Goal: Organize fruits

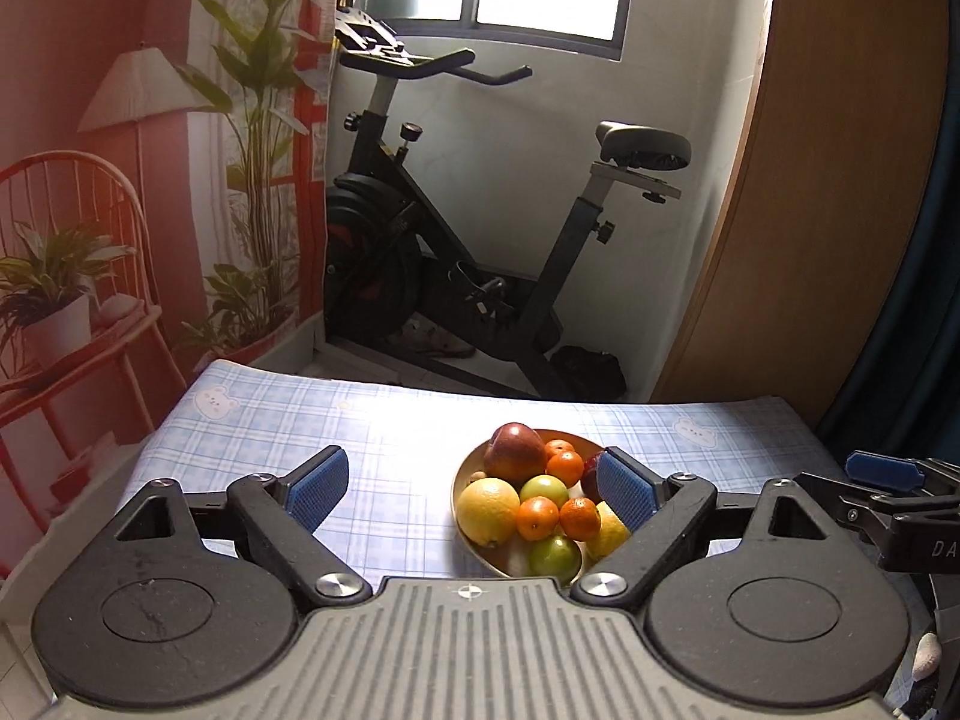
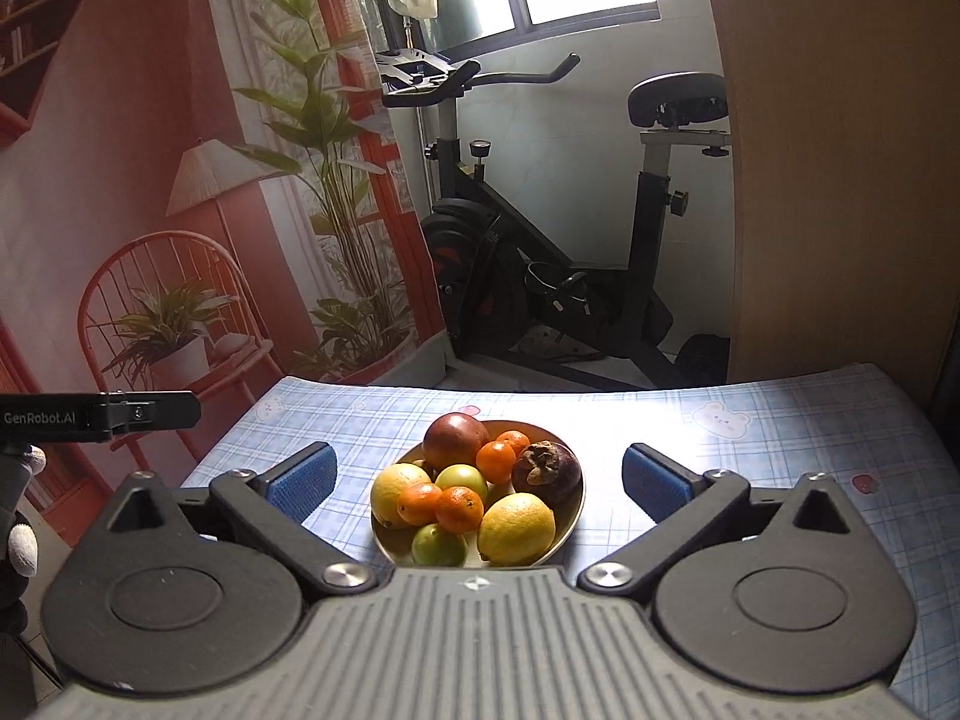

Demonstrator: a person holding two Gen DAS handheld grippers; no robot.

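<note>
A gold bowl of fruit stands on a blue checked tablecloth. It holds a red apple, a dark mangosteen, two yellow lemons, small oranges and green fruits. My left gripper is open above the table, nothing between its blue pads; its right pad hides part of the mangosteen. My right gripper hangs open and wide in front of the bowl, clear of the fruit.
Beyond the table's far edge stand an exercise bike and a wooden panel. A printed red backdrop hangs on the left. A black finger of the left gripper and a gloved hand show at the right wrist view's left edge.
</note>
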